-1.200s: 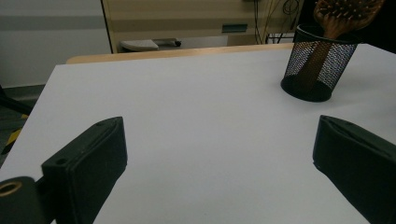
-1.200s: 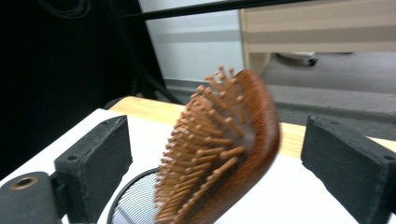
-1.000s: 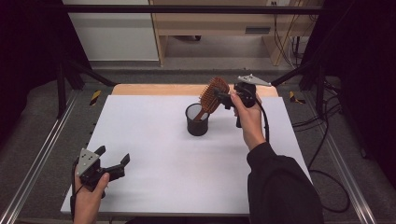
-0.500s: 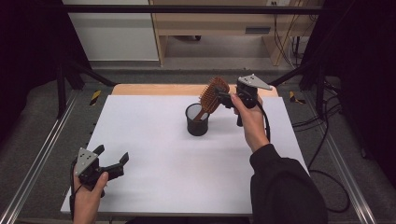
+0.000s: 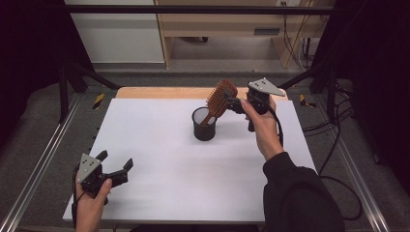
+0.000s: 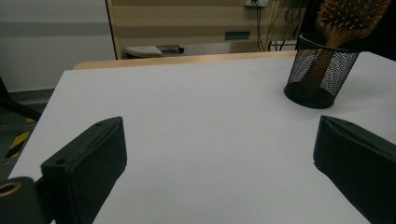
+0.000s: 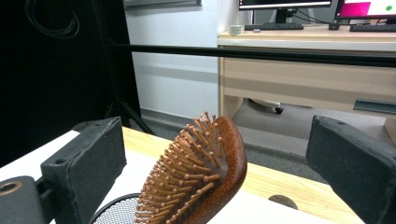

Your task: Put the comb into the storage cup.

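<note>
Right gripper [image 5: 231, 102] up high, jaws spread wide, the wooden hairbrush [image 5: 220, 98] head between them, untouched; its handle stands in the black mesh cup [image 5: 204, 124] below; left gripper [image 5: 116, 165] near the table's [image 5: 159, 145] front corner, jaws apart on nothing.

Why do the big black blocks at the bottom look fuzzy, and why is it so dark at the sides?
In the left gripper view the black jaws sit very close to the camera, so they blur, while the mesh cup looks sharper. In the right gripper view the jaws blur too, but the hairbrush bristles are crisp. In the high view the white table is brightly lit; the surroundings are dark.
</note>
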